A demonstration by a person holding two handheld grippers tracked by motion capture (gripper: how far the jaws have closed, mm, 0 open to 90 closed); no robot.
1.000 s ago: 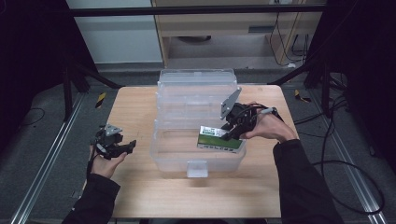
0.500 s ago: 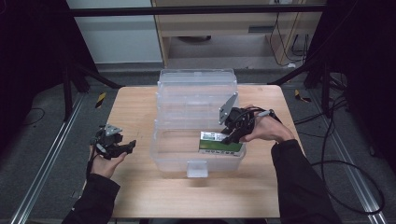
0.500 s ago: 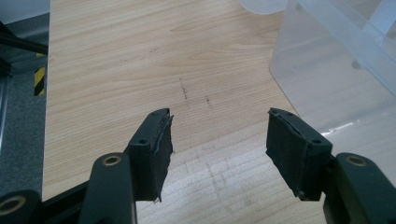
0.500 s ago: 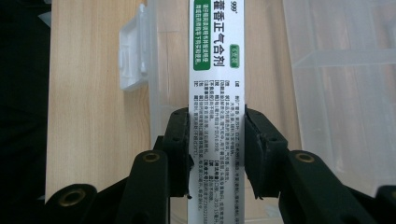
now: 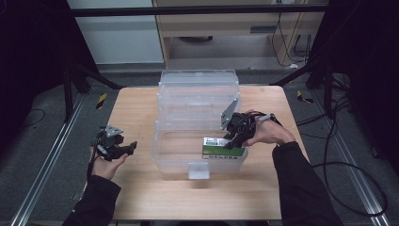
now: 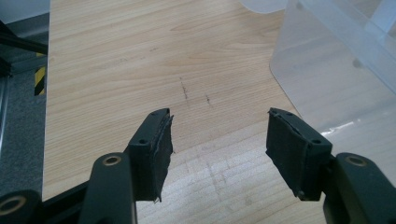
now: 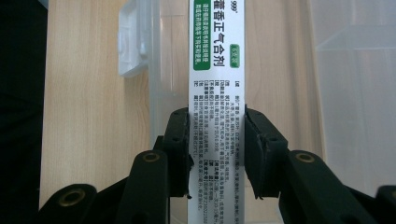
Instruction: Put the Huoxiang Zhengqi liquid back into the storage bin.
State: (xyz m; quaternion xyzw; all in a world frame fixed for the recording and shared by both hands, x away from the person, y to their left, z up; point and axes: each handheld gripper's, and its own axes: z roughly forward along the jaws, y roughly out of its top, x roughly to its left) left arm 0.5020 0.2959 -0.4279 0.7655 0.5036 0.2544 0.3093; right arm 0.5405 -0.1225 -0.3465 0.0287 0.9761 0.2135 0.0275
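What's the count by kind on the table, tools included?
Clear plastic bin: 1
Green-and-white box: 1, clamped in the right tool
Tools: 2, the left tool open over bare wood
Total: 4

The high view looks forward and down from above the person's side of the table [image 5: 141, 197], taking in the whole tabletop and the floor around it. The left gripper view rides low and close, looking along its own jaws across bare wood toward a wall of the clear plastic box [image 6: 336, 70]. The right gripper view looks steeply down along its jaws, very near the medicine carton [image 7: 215, 93]. Both gripper views share the box and tabletop (also seen from above).
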